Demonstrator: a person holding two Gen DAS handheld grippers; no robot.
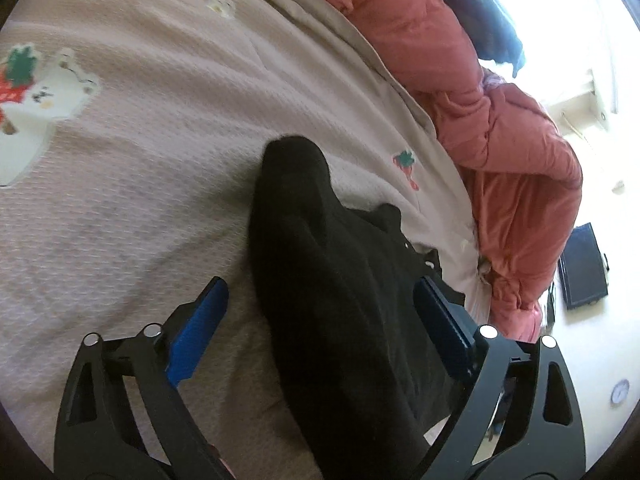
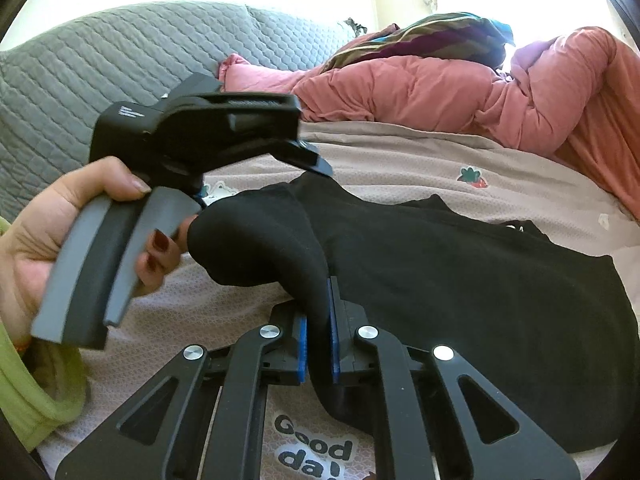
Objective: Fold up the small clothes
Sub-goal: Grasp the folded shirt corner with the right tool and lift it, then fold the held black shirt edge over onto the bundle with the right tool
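Observation:
A small black garment (image 1: 340, 280) lies on a pale pink textured bedspread (image 1: 152, 160). My left gripper (image 1: 320, 300) is open, its blue pads either side of the black cloth just above it. In the right wrist view my right gripper (image 2: 318, 336) is shut on a raised fold of the black garment (image 2: 460, 288), lifting it off the bed. The left gripper (image 2: 316, 164) shows there too, held by a hand (image 2: 60, 216) above the garment's far end.
A rumpled salmon-pink duvet (image 1: 500, 140) lies along the bed's far side and also shows in the right wrist view (image 2: 460, 92). A grey quilted headboard cushion (image 2: 100, 68) stands behind. A dark flat object (image 1: 584, 268) lies on the floor beside the bed.

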